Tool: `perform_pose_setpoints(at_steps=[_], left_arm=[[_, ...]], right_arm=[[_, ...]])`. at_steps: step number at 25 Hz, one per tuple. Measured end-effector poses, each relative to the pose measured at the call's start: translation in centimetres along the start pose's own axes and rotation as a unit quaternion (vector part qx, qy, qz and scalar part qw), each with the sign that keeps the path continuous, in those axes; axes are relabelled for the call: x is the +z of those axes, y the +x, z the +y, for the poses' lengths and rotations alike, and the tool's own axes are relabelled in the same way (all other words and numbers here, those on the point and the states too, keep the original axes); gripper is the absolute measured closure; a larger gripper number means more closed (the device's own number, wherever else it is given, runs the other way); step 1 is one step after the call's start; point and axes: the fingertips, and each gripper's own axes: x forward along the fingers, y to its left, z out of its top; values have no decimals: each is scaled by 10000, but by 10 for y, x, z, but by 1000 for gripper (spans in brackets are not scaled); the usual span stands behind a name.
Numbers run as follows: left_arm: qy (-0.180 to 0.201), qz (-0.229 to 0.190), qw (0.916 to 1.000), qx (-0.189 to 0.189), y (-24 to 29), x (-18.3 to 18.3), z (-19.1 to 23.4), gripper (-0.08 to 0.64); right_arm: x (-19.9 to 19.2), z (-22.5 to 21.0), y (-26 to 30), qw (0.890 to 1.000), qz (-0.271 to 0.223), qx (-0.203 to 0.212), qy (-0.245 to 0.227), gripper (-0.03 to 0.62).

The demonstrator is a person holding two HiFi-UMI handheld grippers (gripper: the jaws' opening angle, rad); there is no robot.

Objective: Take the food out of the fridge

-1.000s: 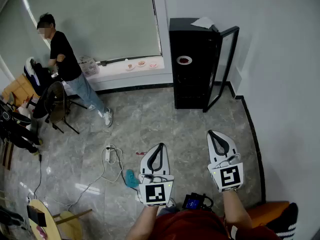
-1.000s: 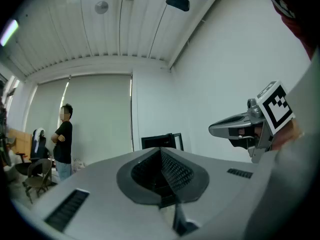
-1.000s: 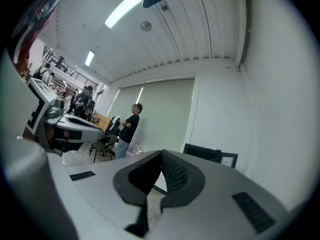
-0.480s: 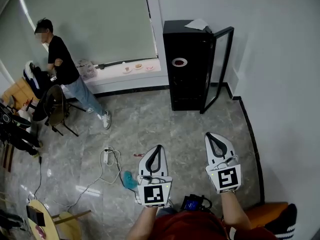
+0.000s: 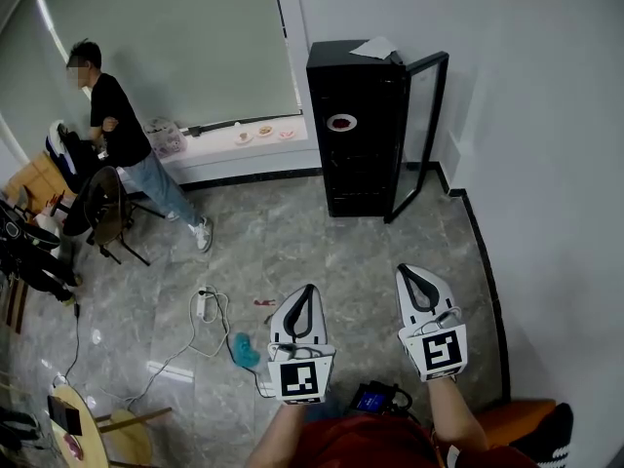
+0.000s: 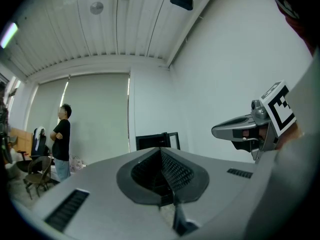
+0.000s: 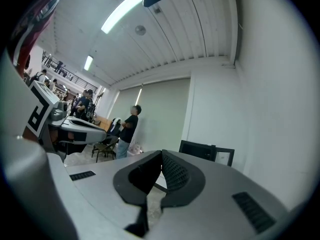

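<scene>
You stand in a plain, office-style workroom: grey marble-look floor tiles (image 5: pixel 292 247) across the middle of the frame, bare white walls (image 5: pixel 546 115) at right, a drawn roller blind (image 5: pixel 166 47) filling the upper left. A black glass-door fridge (image 5: pixel 356 130) stands open at upper centre. A power strip (image 5: pixel 201 306) lies on the floor, and a person (image 5: pixel 117 130) stands by cluttered chairs (image 5: pixel 102 208) at the left edge.
</scene>
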Motion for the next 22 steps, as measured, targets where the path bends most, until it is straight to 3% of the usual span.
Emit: perform_pose_setpoints(at_steps=[4,9,11,22], left_arm=[[181,280,9994,-106,11,-6,-7,546],[-110,-79,9999,-78,38,-5,-6,546],[-100,-27,9999,-111,45,-9,-2,546],[-164,-171,9996,-130,112,-18,67,546]], right_arm=[[-5,-13,4,10000,40,-38,47,571],[-18,-27,20,9998,177,-81,62,571],[-23,-28,28,9996,248,-90,51,571],[-19,-23,129,9998,189,-49,-75,571]])
